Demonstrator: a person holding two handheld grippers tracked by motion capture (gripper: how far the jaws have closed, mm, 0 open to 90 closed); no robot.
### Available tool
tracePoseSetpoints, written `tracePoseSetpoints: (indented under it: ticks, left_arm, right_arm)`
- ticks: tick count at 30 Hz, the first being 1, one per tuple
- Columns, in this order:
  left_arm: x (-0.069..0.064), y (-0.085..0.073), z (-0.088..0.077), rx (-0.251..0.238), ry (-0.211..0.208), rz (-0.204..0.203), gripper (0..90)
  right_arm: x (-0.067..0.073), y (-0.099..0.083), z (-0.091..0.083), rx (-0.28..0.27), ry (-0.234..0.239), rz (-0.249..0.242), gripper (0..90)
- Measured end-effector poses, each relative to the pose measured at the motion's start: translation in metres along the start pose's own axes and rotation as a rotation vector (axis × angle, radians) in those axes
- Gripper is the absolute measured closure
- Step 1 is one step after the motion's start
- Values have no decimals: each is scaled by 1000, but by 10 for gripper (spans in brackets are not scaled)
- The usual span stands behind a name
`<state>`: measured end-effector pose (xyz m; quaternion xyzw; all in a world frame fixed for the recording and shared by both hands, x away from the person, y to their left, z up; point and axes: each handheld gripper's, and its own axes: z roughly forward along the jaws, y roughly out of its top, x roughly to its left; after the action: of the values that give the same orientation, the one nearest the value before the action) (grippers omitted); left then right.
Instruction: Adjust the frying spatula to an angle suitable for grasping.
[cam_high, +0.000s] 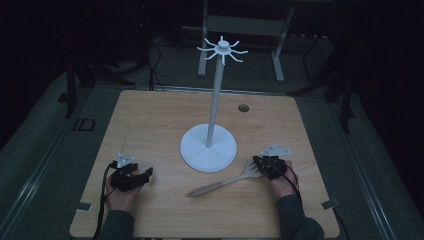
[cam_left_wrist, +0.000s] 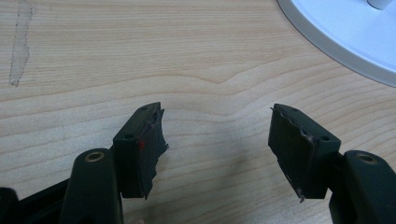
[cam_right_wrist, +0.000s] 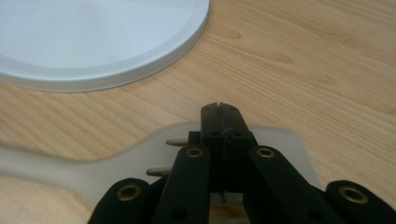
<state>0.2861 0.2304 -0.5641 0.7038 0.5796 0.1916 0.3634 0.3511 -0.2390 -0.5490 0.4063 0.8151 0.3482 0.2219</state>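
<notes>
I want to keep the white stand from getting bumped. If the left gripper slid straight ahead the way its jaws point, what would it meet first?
Probably bare table for a stretch: the left gripper is open over wood, and the white stand base sits off to one side of that line.

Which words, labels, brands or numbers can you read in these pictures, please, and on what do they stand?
None: no readable text on the table, the white stand or the spatula.
The left claw and right claw bear no markings.
The dark background in the high view is too dim to read.
</notes>
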Motion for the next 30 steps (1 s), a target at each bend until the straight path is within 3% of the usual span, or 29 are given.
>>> tracePoseSetpoints:
  ticks: [5,9,16,30]
  left_arm:
    - [0,0,0,-2,0,0,358]
    - [0,0,0,-2,2,2,358]
    - [0,0,0,-1,2,-1,358]
    - [0,0,0,3,3,3,358]
  right_arm:
    - [-1,-3,-13,-10,1,4,897]
    - [1,-8,-22,1,-8,-22,897]
    - [0,-19,-25,25,5,-12,897]
    - [14,-42,-46,41,46,-15,895]
